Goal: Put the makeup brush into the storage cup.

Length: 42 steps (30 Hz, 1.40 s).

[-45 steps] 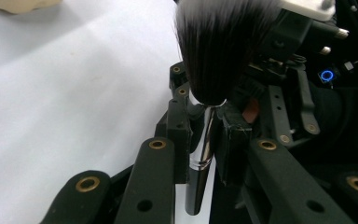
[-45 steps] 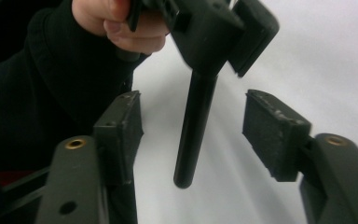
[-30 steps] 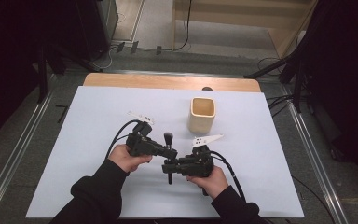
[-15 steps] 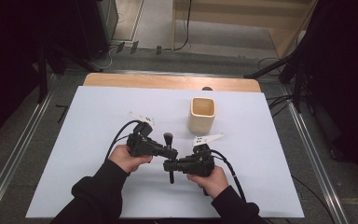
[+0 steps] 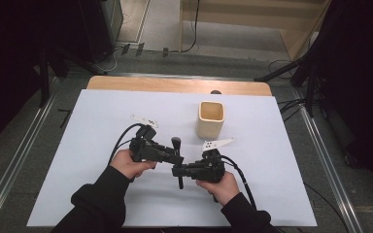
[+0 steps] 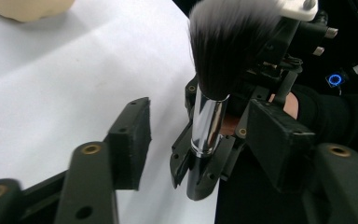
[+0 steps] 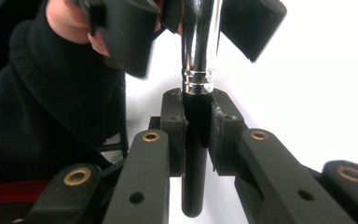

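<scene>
Gripping a makeup brush [image 7: 196, 93] by its black handle, the right gripper [image 7: 196, 140] is pinching it firmly between both pads, just below the chrome ferrule, with the handle's end jutting toward the person. In the high view the brush [image 5: 177, 145] is standing clear of the white table [image 5: 102, 116], its bristle head pointing away from the person, midway between the two hands near the front edge. The left gripper [image 6: 200, 135] has just been opening: its jaws are now standing spread on either side of the chrome ferrule, with daylight showing between each pad and the metal. From that gripper's camera the dark, grey-tipped bristles are fanning out above the ferrule, slightly blurred. The two grippers are meeting almost nose to nose, left [image 5: 158, 151] and right [image 5: 194, 170], cables trailing back over the sleeves. A square wooden cup [image 5: 210, 119] is sitting upright beyond the right gripper, near but apart from it. Wide stretches of bare white surface are lying open to the left, to the right and toward the wooden strip at the far edge.
</scene>
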Motion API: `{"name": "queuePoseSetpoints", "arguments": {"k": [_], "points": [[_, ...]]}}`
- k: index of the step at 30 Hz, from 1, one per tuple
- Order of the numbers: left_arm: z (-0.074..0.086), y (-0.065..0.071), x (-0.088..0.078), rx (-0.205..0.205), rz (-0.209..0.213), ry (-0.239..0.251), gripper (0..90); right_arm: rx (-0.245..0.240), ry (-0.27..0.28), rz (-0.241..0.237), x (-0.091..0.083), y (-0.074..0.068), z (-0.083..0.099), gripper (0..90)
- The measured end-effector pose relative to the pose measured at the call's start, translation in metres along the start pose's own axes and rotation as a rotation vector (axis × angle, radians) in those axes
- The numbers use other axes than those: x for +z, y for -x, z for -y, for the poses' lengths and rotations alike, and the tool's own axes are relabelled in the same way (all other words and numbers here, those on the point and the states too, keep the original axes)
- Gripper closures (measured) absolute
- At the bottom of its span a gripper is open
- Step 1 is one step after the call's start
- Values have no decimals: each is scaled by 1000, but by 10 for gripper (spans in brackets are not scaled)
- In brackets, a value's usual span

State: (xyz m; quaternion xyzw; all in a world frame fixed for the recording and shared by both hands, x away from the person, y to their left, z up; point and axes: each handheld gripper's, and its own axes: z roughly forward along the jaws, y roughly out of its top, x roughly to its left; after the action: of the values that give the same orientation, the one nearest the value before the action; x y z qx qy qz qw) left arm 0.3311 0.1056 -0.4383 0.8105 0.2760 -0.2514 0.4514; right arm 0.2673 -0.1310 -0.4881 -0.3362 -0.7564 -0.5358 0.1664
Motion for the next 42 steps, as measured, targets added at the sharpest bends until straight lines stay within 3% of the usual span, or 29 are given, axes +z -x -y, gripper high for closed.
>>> {"name": "queuePoseSetpoints", "arguments": {"k": [6, 14, 28, 36, 42], "points": [[1, -1, -3, 6, -20, -6, 346, 24, -11, 23, -4, 4, -1, 790], [8, -2, -8, 6, -56, -22, 322, 16, -3, 69, -11, 8, -2, 790], [14, -2, -16, 16, -156, -22, 310, 0, 7, 137, -19, 12, -3, 790], [20, -1, -20, 54, -232, -63, 306, -10, 3, 172, -22, 13, -4, 790], [26, -2, -24, 63, -263, -77, 306, -17, 9, 187, -26, 13, -6, 790]]}}
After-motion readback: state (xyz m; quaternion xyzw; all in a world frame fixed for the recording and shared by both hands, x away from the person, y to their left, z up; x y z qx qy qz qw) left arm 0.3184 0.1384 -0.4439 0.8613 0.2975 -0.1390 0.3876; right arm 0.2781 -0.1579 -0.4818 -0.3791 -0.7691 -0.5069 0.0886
